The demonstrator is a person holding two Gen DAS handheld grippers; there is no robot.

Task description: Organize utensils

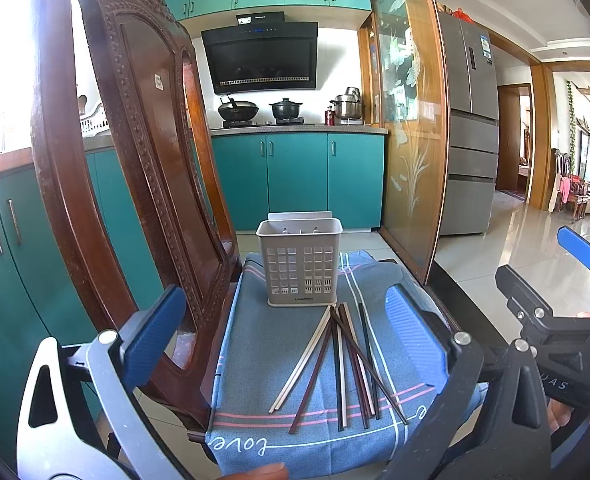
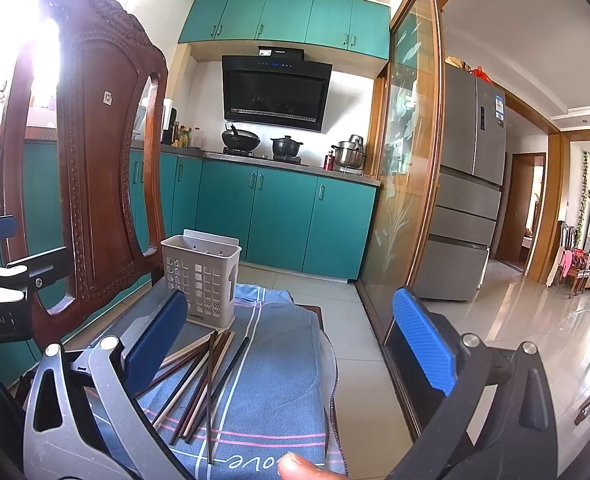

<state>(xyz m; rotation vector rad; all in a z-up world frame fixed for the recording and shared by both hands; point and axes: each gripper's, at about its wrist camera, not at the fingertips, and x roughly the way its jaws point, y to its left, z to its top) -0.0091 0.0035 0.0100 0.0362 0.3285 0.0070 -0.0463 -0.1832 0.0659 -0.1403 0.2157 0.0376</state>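
A blue cloth [image 1: 255,344] covers a chair seat in a teal-cabineted kitchen. Chopsticks [image 1: 347,364] fan across it at 6 o'clock of the gray holder [image 1: 299,268]. The left gripper [image 1: 283,340] and right gripper [image 2: 291,344] hover, fingers spread wide, empty.

Both wrist views look forward, close over the blue cloth [image 1: 255,344], sharing the chopsticks [image 1: 347,364] and kitchen behind.

In the right wrist view, the near-left blue fingers [image 2: 155,336] hide the far ends of several chopsticks [image 2: 199,384]. The basket [image 1: 299,264] interior stays unseen, and the chair [image 1: 135,160] top is cut off.
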